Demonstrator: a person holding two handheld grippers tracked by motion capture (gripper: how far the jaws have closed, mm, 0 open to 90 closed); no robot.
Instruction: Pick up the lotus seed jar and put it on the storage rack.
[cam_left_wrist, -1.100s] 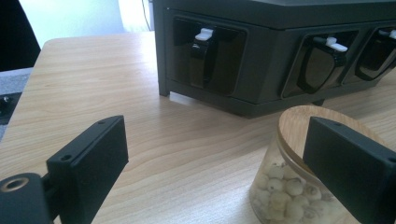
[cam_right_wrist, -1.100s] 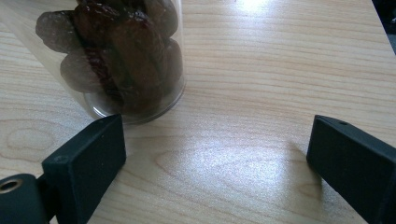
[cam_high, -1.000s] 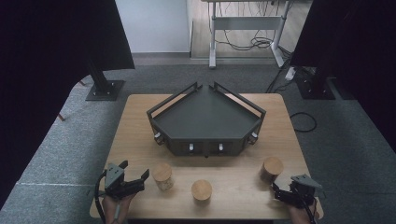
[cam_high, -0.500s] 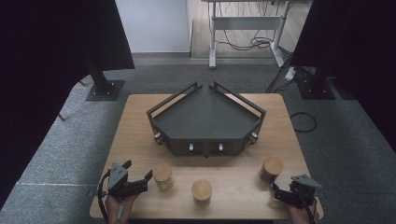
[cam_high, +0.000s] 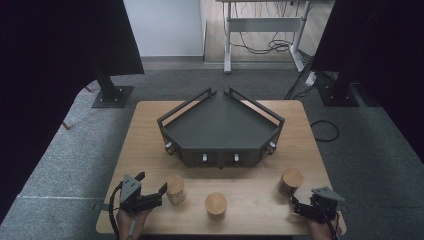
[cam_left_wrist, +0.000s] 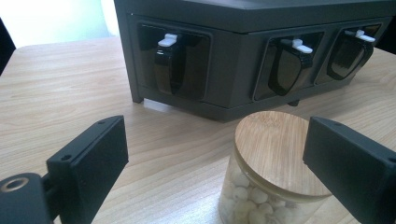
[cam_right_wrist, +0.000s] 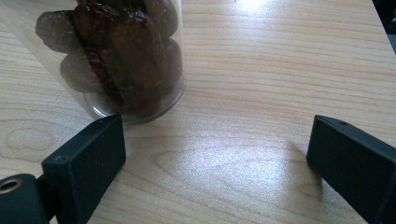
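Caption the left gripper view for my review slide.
Open left claw approaches a bamboo-lidded jar of pale pieces before the dark tray.

Bamboo-lidded glass jar (cam_left_wrist: 275, 172) of pale nuts, upright on table

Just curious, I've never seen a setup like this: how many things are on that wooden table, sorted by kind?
Jars with bamboo lids: 3
Dark grey angled rack: 1
Hand-held grippers: 2, left gripper, right gripper
Total: 6
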